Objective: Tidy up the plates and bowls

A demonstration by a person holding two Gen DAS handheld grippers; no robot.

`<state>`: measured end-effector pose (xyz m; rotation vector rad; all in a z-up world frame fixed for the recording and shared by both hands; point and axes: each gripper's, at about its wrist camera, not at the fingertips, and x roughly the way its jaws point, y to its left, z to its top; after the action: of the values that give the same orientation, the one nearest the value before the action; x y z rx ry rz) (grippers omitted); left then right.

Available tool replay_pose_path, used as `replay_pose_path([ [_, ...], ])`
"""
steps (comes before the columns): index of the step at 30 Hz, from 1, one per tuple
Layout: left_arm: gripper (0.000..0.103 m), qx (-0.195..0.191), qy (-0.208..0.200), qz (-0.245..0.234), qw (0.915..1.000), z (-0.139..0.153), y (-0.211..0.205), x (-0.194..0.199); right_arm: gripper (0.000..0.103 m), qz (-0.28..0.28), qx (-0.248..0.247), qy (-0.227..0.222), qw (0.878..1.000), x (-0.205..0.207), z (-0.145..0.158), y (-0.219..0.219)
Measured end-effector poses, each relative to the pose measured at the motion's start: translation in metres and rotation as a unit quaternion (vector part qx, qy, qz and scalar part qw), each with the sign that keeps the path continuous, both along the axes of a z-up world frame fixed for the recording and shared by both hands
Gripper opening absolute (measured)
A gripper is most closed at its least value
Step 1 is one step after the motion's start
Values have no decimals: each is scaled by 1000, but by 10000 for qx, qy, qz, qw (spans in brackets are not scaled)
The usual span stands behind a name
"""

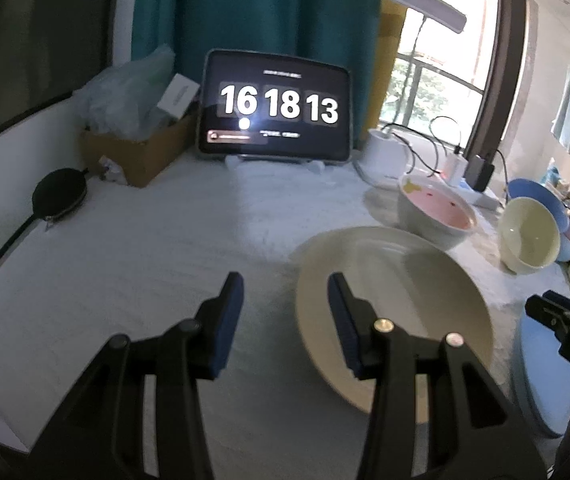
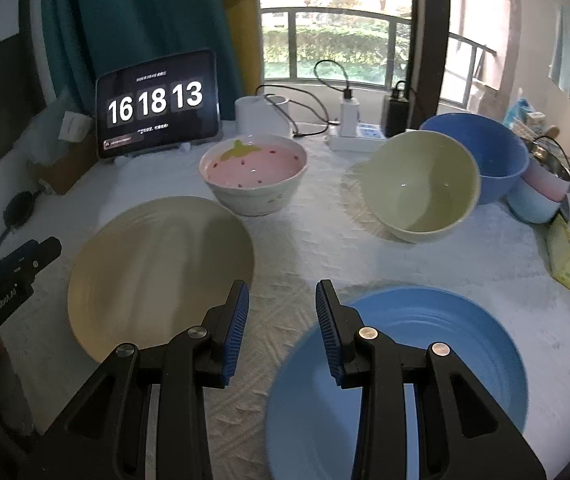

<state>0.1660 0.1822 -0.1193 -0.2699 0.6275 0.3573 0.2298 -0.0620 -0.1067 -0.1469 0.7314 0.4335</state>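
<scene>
The left gripper (image 1: pixel 285 312) hangs over the white cloth (image 1: pixel 145 240) with its jaws apart and nothing between them; its right finger stands in front of the left edge of the cream plate (image 1: pixel 405 280), and I cannot tell if it touches the plate. The right gripper (image 2: pixel 282 322) has also its jaws apart and empty – bare cloth shows in the gap, and its right finger is over the left rim of the blue plate (image 2: pixel 445 340).

The two plates lie flat on the cloth, side by side and apart: the cream plate (image 2: pixel 157 264) on the left, the blue one near the front edge on the right. Behind the cream plate stands the pink bowl (image 2: pixel 253 176), upright. To the right of it the cream bowl (image 2: pixel 421 188) is tilted, its opening toward the camera, and it leans against the blue bowl (image 2: pixel 497 152) – behind that one a pink and a light blue cup-like thing are seen, partly hidden.

At the back of the table a tablet (image 2: pixel 157 104) shows 16 18 13, with a power strip (image 2: pixel 359 136) and chargers to its right
</scene>
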Motion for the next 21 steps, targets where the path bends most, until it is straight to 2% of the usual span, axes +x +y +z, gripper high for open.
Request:
replay_pose_path([
  [11,46,-228,106,8,9997,-15,24,17,37,158,-127,217,9996,15,-10,30],
  [21,46,-423,369,-334,9979,-29,20,38,37,158,-198,531,9983,30,-27,44],
])
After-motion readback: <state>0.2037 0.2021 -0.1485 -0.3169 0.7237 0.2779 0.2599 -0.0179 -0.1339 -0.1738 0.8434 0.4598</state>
